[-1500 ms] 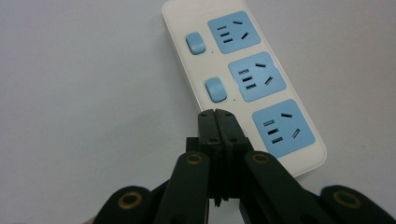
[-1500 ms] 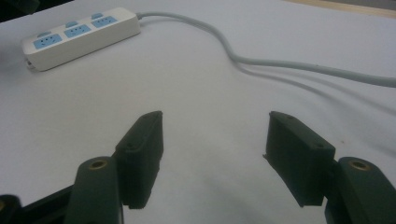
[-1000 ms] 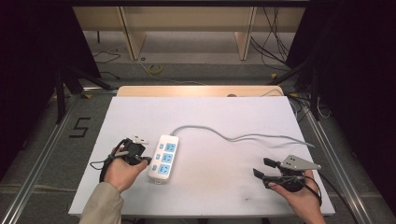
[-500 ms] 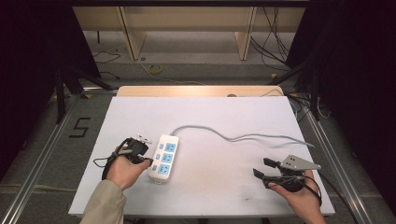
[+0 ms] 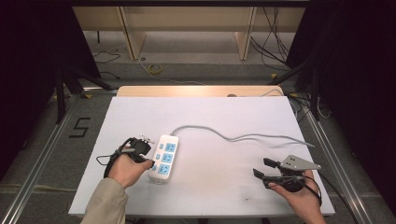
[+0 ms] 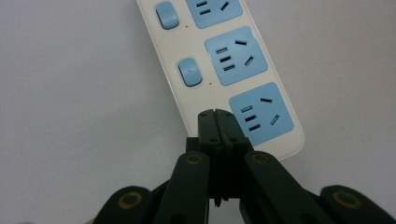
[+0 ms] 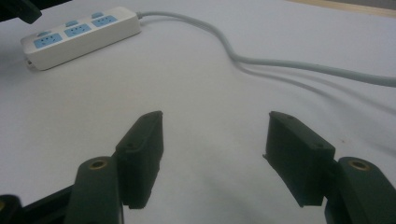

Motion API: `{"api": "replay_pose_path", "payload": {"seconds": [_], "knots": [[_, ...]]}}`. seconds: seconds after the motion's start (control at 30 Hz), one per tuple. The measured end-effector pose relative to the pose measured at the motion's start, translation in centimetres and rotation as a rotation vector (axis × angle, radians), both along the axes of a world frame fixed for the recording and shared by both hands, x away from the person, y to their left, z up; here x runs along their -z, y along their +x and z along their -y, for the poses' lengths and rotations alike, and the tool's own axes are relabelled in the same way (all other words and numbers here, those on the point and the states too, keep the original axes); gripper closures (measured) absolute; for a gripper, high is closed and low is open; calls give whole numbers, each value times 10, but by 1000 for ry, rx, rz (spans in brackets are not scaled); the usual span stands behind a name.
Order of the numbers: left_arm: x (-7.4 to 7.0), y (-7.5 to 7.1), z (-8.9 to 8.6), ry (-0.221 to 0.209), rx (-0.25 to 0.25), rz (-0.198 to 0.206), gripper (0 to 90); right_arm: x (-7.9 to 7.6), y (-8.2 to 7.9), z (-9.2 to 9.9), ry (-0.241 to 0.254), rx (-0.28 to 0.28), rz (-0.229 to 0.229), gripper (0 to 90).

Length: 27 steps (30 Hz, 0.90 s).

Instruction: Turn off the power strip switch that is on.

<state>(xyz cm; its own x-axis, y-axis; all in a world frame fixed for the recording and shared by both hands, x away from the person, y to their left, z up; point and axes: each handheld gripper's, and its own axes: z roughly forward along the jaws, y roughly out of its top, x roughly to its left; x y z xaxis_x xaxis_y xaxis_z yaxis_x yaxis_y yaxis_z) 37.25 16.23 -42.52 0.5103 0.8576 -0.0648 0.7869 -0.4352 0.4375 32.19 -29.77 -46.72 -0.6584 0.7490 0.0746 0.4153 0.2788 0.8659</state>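
A white power strip [image 5: 166, 156] with blue sockets and blue switches lies left of centre on the white table [image 5: 210, 112]. My left gripper [image 5: 152, 163] is shut, and its joined tips rest over the strip's left edge beside the nearest socket. In the left gripper view the closed tips [image 6: 218, 117] cover the spot beside the last socket of the power strip [image 6: 233, 60]; whether they touch it I cannot tell. My right gripper [image 5: 259, 168] is open at the front right, held low over the table with nothing between its jaws [image 7: 215, 140]. It points toward the power strip [image 7: 79, 35].
The strip's grey cable [image 5: 233, 137] winds from its far end across the table to the right edge, passing ahead of the right gripper [image 7: 280, 63]. A wooden board [image 5: 201, 90] borders the table's far side. Metal rails run along both sides.
My left hand and gripper have shifted slightly right, toward the power strip. The right gripper has stayed in place.
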Motion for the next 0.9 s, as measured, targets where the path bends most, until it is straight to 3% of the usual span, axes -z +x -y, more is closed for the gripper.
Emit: {"api": "replay_pose_path", "payload": {"seconds": [0.43,0.9], "knots": [[-3,5,5,6,-8,-37,897,-1,0,-1,-1,-4,3,388],[-3,10,11,44,-26,-86,897,-1,0,-1,-2,-6,2,389]]}}
